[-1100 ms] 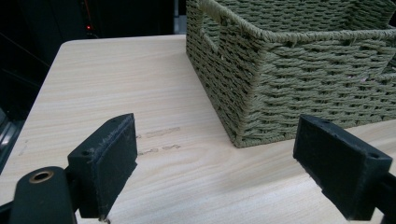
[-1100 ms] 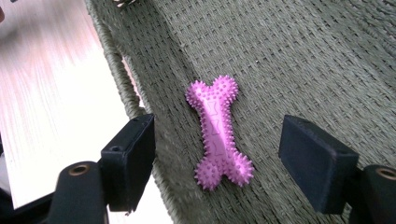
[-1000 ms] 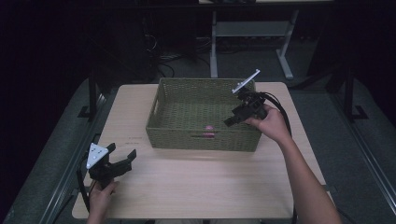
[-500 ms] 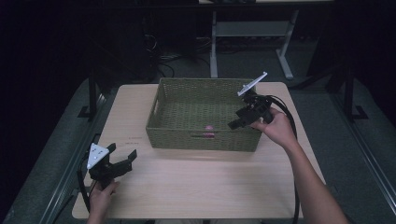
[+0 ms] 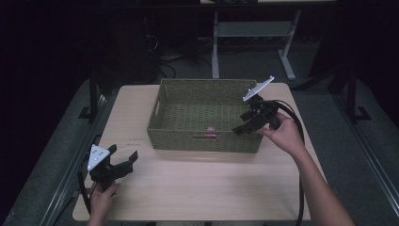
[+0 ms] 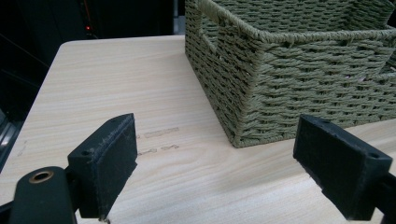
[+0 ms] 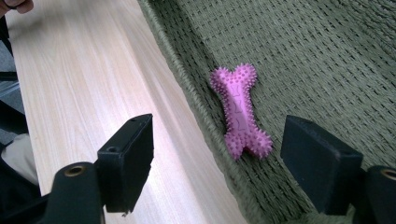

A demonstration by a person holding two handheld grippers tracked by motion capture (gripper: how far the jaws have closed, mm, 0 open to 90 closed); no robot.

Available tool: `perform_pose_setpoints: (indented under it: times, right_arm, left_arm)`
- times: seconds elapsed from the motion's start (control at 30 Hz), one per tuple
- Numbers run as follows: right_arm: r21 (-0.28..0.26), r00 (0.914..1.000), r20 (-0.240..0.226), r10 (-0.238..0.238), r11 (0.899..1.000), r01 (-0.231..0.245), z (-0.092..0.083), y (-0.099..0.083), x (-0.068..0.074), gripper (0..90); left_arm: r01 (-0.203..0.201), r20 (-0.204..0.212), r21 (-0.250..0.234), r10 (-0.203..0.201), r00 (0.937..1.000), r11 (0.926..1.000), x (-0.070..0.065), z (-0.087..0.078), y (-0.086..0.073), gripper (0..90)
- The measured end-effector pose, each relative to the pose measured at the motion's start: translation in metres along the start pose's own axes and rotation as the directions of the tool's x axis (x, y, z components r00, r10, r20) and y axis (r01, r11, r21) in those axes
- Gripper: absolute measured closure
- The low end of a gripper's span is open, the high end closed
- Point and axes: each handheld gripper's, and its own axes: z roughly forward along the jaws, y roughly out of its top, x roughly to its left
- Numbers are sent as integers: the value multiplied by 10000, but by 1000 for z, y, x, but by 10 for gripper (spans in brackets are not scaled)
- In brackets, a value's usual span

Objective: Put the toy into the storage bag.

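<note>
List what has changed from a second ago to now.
The right gripper, open and empty, has drawn back toward the right edge of the basket, away from the pink bone toy lying inside. The left gripper, basket and toy have stayed put.

Dim lab: bare test table (image 5: 202, 188), floor cables (image 5: 167, 59)

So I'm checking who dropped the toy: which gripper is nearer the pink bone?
Right. The right gripper hangs open over the basket's right end, just beside the pink bone inside it. The left gripper is open over the table's near left corner, outside the basket.
</note>
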Motion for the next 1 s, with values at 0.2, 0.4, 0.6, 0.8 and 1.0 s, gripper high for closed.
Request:
perform_pose_setpoints:
  times: [0.2,0.4,0.6,0.8,1.0]
  right_arm:
    - [-90,10000,37,1,10000,-1,-3,-9,7,249]
    - [-143,10000,27,-51,9999,52,-6,-19,15,248]
    - [-199,10000,-5,-33,9998,33,-7,-29,19,242]
    - [-188,10000,23,-32,9998,33,-7,-35,23,242]
    - [-274,10000,44,14,9996,-13,-7,-43,26,242]
  left_arm:
    - [-11,17,-5,11,10000,10000,0,0,0,130]
    - [-15,23,2,15,10000,10000,-1,0,0,129]
    - [-10,15,-6,10,10000,10000,-1,0,0,129]
    - [-6,26,2,6,10000,10000,-1,0,0,130]
    - [10,12,-20,-10,10000,10000,-1,0,0,130]
